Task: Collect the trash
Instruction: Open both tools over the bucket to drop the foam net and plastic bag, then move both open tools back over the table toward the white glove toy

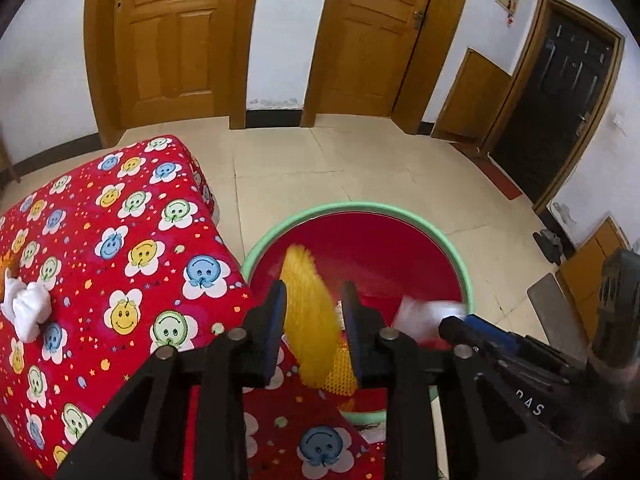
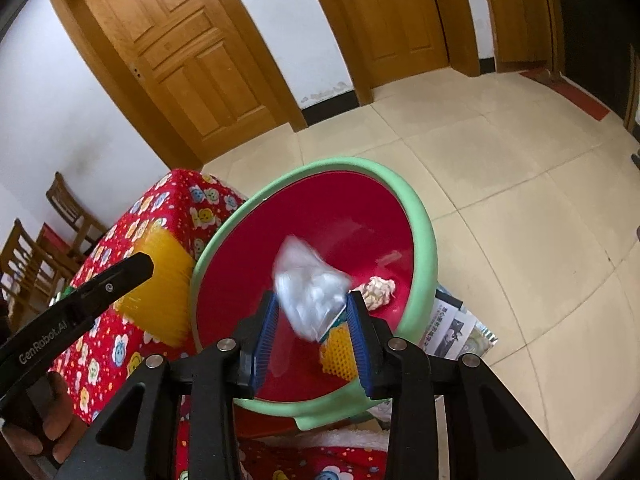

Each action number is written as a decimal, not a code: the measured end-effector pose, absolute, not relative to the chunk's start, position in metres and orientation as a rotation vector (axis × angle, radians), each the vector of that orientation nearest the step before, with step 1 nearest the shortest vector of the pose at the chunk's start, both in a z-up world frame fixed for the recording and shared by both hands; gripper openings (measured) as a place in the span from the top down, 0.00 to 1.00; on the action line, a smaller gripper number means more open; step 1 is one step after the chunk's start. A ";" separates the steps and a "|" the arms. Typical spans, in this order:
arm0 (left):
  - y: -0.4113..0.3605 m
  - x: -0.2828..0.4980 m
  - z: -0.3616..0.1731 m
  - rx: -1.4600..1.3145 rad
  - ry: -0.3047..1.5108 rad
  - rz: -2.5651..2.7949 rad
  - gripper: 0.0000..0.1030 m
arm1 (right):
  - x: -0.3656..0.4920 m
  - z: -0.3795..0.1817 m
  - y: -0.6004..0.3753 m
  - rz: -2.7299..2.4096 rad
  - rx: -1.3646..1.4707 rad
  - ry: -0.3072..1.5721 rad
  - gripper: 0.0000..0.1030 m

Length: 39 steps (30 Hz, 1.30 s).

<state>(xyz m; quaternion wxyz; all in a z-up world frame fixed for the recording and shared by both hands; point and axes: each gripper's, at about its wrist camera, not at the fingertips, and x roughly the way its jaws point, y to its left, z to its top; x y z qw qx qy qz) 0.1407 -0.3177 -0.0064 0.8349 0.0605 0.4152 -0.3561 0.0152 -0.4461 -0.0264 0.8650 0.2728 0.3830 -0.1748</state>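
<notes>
**Mia:** Right wrist view first. What is that see-through plastic bag [image 2: 308, 292] doing?

**Ben:** It is trash. It sits between the blue pads of the right gripper [image 2: 310, 334], right over the red basin [image 2: 352, 216] with the green rim. It looks blurry, and the pads are wide apart, so I think it is dropping in. The fingers are open, not squeezing it.

**Mia:** Why over the basin?

**Ben:** The basin is the trash bowl. A crumpled paper ball [image 2: 380, 290] and a yellow mesh piece [image 2: 340, 354] already lie inside.

**Mia:** And the yellow thing in the left wrist view?

**Ben:** That is a yellow net [image 1: 310, 320]. The left gripper [image 1: 314, 312] has it between its fingers, above the basin's near edge. It is blurry too. I cannot tell if the fingers pinch it or have let go.

**Mia:** Anything left?

**Ben:** Yes. A white tissue wad [image 1: 26, 310] sits on the red flowery tablecloth [image 1: 120, 240], well apart from the basin.
</notes>
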 end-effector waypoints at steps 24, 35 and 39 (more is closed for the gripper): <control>-0.243 0.144 0.015 0.060 0.862 -0.584 0.73 | 0.012 -0.005 -0.416 -0.331 0.547 0.759 0.58; -0.201 0.137 0.022 0.050 0.863 -0.500 0.57 | 0.006 0.008 -0.395 -0.357 0.529 0.728 0.26; -0.183 0.135 0.024 0.051 0.861 -0.467 0.55 | 0.006 0.008 -0.387 -0.357 0.528 0.732 0.25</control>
